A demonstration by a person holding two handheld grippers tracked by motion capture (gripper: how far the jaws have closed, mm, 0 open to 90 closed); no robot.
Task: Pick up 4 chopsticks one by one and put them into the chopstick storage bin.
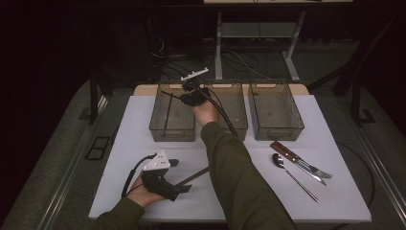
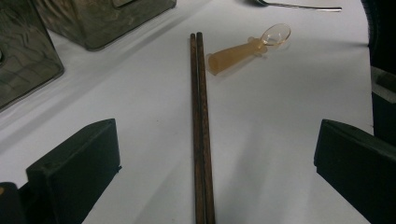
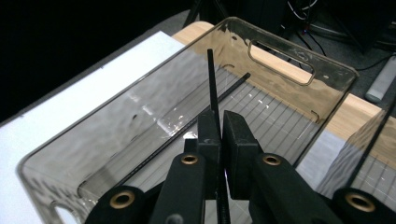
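My right gripper hovers over the left clear bin, held by a hand on a green-sleeved arm. In the right gripper view its jaws are shut on a thin black chopstick that points up over the bin. A second black chopstick lies slanted inside that bin. My left gripper rests near the table's front left, open. A pair of brown wooden chopsticks lies on the white table between its wide-apart jaws, untouched.
An amber translucent spoon lies just beyond the brown chopsticks. Two more clear bins stand at the back. A wooden-handled knife, a fork and a metal spoon lie at the right.
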